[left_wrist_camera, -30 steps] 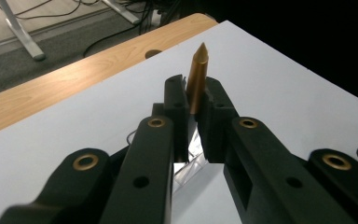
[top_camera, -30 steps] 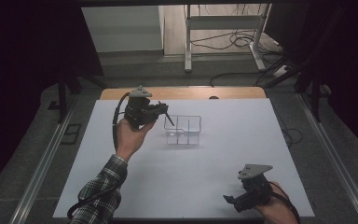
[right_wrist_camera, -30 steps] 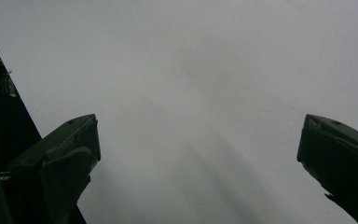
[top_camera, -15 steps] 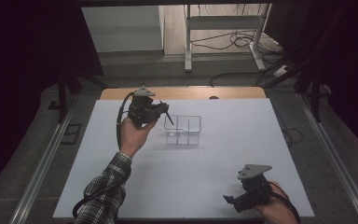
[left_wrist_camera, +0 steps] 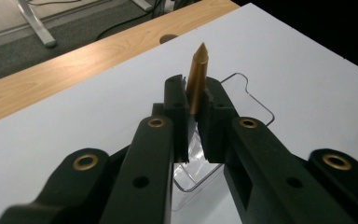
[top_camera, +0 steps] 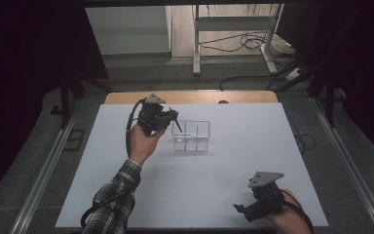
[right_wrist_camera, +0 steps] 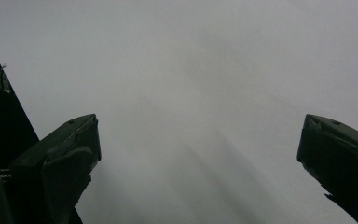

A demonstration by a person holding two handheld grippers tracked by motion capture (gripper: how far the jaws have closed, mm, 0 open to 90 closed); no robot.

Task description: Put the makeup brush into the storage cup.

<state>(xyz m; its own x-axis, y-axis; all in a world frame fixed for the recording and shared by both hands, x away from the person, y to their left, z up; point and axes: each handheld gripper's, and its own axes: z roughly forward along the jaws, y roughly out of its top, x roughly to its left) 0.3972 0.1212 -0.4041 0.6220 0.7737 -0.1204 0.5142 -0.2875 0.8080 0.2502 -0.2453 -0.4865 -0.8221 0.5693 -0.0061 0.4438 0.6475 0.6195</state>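
My left gripper (left_wrist_camera: 193, 112) is shut on a gold, pointed pen-like stick (left_wrist_camera: 198, 77) that juts out past its jaws. In the high view this left gripper (top_camera: 171, 118) hangs over the left rim of a clear plastic divided box (top_camera: 192, 136), the dark stick (top_camera: 177, 126) slanting down toward it. The clear box (left_wrist_camera: 256, 105) lies just beyond and under the jaws in the left gripper view. My right gripper (top_camera: 241, 208) rests near the table's front right edge. Its jaws stand wide apart over bare white surface (right_wrist_camera: 196, 154), nothing between them.
A white sheet (top_camera: 233, 165) covers the table, with a wooden strip (top_camera: 190, 96) showing along its far edge. Beyond the table stand a metal frame's legs (top_camera: 233, 29) and loose cables on the floor. Dark curtains close both sides.
My left gripper with the stick has sunk a little toward the clear box. The right gripper has stayed put.
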